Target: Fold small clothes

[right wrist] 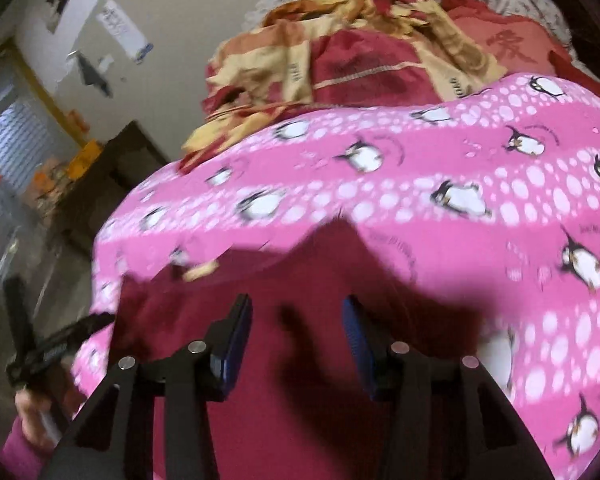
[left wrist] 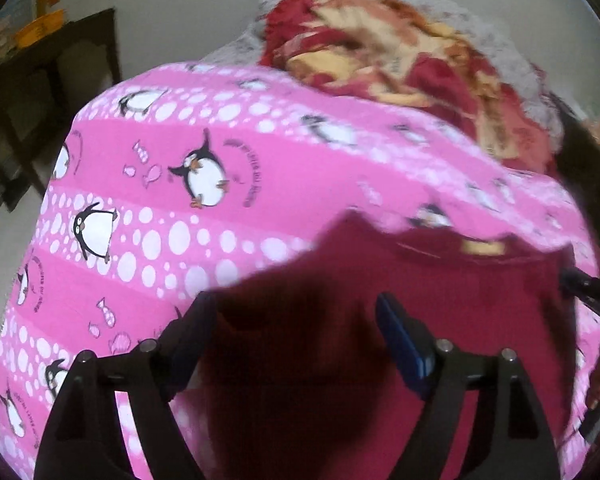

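A dark red garment (left wrist: 440, 300) lies spread on the pink penguin-print sheet (left wrist: 188, 216); it also shows in the right wrist view (right wrist: 300, 400). My left gripper (left wrist: 296, 312) is open and hovers just above the garment's near left part, nothing between its blue pads (left wrist: 400, 336). My right gripper (right wrist: 298, 312) is open above the same garment, its blue pads (right wrist: 356, 332) apart with only cloth below. The other gripper (right wrist: 56, 348) and the hand holding it show at the left edge of the right wrist view.
A crumpled red and yellow blanket (left wrist: 400, 52) is piled at the far side of the bed, also in the right wrist view (right wrist: 340, 52). A dark wooden cabinet (left wrist: 52, 92) stands by the wall to the left. The bed's left edge drops to the floor (right wrist: 48, 272).
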### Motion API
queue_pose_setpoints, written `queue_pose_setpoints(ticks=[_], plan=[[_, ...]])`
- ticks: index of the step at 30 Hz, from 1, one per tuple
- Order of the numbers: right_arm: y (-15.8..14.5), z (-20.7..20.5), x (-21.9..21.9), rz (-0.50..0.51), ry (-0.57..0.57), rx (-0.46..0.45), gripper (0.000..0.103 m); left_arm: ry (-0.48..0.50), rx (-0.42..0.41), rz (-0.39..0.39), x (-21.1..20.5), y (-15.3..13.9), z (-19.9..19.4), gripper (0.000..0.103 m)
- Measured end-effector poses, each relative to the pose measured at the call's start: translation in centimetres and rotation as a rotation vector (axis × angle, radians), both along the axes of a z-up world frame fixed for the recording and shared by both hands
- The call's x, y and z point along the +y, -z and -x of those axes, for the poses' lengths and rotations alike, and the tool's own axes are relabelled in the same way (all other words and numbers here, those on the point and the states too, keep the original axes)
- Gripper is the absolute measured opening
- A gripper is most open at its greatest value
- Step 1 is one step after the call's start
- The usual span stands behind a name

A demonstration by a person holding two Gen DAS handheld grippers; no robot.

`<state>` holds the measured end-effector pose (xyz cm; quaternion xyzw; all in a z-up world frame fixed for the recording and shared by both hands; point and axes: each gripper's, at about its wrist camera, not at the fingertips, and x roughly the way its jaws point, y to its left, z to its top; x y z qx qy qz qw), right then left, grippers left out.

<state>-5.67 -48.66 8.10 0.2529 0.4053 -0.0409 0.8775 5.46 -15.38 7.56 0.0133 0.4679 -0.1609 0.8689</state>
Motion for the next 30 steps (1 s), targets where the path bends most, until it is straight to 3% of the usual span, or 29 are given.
queue_pose_setpoints(ticks=[4, 7, 10, 14, 18, 20, 22, 26, 30], plan=[[1.4, -1.7, -0.7, 0.007, 0.017, 0.0, 0.05, -0.037, 0.072, -0.036, 0.0, 2.9, -2.4, 0.082], [0.4, -1.3, -0.2, 0.029, -0.006, 0.014, 0.05, -0.032, 0.063, -0.037, 0.1, 2.8, -2.3, 0.082], [-1.0, 1.0, -0.4, 0.017, -0.012, 0.041, 0.052, -0.018, 0.05, -0.031, 0.6, 1.6, -1.0, 0.082], [-2.1, 6.0, 0.3, 0.097, -0.051, 0.142, 0.056, 0.009, 0.045, 0.013, 2.1, 0.0, 1.7, 0.082], [-1.2, 10.2, 1.7, 0.146, -0.088, 0.214, 0.056, 0.041, 0.036, 0.02, 3.5, -1.1, 5.2, 0.082], [-0.4, 11.6, 2.6, 0.178, -0.1, 0.242, 0.054, 0.048, 0.042, 0.015, 4.2, -1.0, 7.1, 0.082], [0.4, 12.7, 3.5, 0.217, -0.112, 0.25, 0.043, 0.046, 0.04, -0.008, 4.6, -0.5, 8.5, 0.082], [3.0, 13.4, 3.9, 0.264, -0.119, 0.313, 0.042, 0.024, 0.062, -0.088, 6.0, 2.0, 10.9, 0.082], [3.2, 13.8, 2.1, 0.148, -0.069, 0.324, 0.043, -0.011, 0.115, -0.058, 7.4, 3.8, 11.3, 0.083]])
